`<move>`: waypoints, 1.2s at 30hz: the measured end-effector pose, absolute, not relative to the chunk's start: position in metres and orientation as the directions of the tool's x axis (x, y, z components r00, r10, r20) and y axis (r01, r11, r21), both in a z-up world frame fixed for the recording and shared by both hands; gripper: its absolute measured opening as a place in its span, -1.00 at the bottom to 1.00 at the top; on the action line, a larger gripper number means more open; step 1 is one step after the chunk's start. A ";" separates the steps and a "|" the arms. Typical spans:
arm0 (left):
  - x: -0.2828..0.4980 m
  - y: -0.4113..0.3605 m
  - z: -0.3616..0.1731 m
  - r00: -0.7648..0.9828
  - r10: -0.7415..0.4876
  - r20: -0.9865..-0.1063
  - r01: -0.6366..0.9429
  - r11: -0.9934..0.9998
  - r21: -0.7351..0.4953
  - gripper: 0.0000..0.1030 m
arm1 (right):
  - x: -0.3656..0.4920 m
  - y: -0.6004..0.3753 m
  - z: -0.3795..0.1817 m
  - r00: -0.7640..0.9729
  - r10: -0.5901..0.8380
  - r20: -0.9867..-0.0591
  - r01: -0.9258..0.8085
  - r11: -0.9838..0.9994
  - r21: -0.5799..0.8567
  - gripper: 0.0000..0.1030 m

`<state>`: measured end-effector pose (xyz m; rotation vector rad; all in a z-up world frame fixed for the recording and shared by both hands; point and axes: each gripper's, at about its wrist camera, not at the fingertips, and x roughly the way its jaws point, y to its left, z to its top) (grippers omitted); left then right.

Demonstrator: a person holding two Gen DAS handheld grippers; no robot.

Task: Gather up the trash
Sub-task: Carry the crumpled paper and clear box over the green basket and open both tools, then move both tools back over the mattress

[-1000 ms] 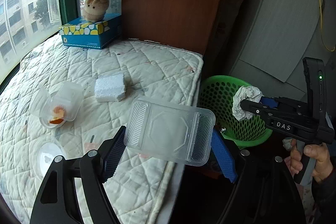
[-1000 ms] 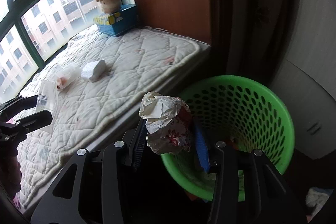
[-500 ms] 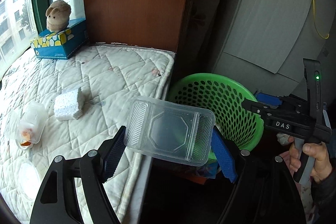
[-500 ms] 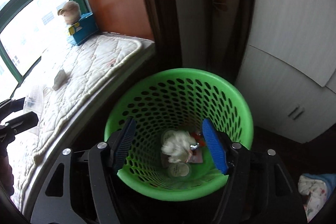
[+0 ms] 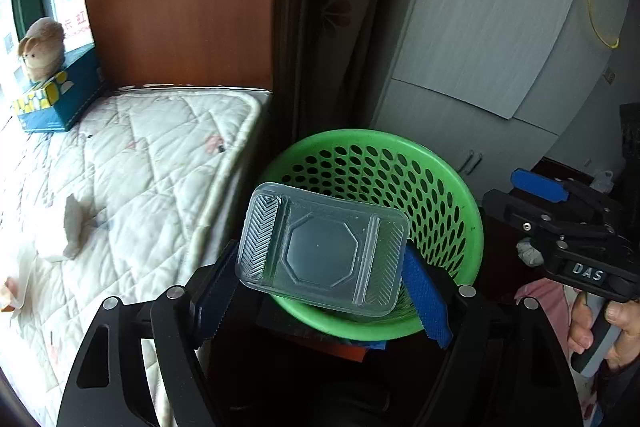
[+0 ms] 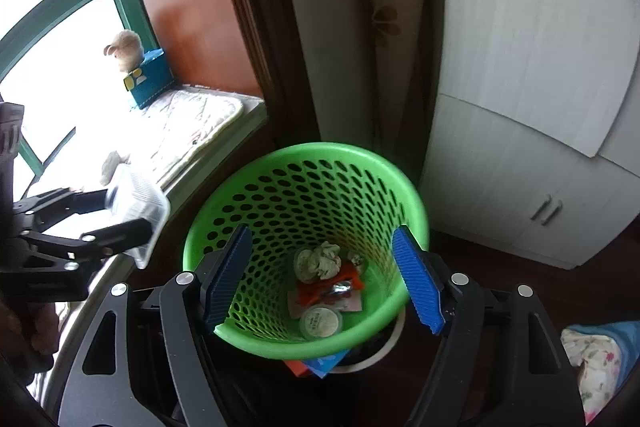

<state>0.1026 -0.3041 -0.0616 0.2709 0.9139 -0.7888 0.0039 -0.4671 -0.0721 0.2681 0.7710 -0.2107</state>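
Foreground, lower centre: left gripper (image 5: 320, 267) clamps a clear plastic tray (image 5: 322, 251) over the near rim of the green basket (image 5: 460, 203). Right gripper (image 6: 322, 275), jaws spread wide and empty, frames crumpled paper (image 6: 318, 261) inside. Left: quilted mattress (image 5: 152, 163); upper left, tissue box (image 5: 60, 99); upper right, white cabinet (image 5: 480, 47).

Right gripper body (image 5: 576, 251): white letters "DAS" on a small plate on its side, facing the left wrist camera.
Window poster (image 5: 74, 7): red characters above the tissue box (image 5: 52, 99), too blurred to read.
Round lid (image 6: 321, 323) in the green basket (image 6: 412, 195): printed marks, not legible.
Tissue box: yellow and white pattern, no readable words.
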 end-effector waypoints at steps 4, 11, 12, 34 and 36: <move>0.103 -0.319 -0.069 0.337 -0.497 -0.799 0.722 0.681 -0.119 0.47 | -0.004 -0.474 -0.070 0.705 -0.094 -0.703 0.298 0.939 0.173 0.44; 0.102 -0.334 -0.077 0.303 -0.514 -0.803 0.733 0.664 -0.148 0.69 | -0.015 -0.481 -0.072 0.705 -0.096 -0.703 0.316 0.929 0.191 0.46; 0.101 -0.335 -0.077 0.304 -0.518 -0.800 0.735 0.661 -0.148 0.70 | -0.017 -0.482 -0.073 0.706 -0.094 -0.702 0.317 0.928 0.194 0.46; 0.106 -0.211 -0.051 0.490 -0.397 -0.776 0.573 0.818 -0.057 0.71 | 0.013 -0.414 -0.067 0.721 0.026 -0.693 0.169 0.963 0.212 0.56; 0.111 -0.190 -0.051 0.504 -0.376 -0.778 0.538 0.841 -0.058 0.71 | 0.021 -0.403 -0.065 0.720 0.041 -0.693 0.148 0.966 0.211 0.57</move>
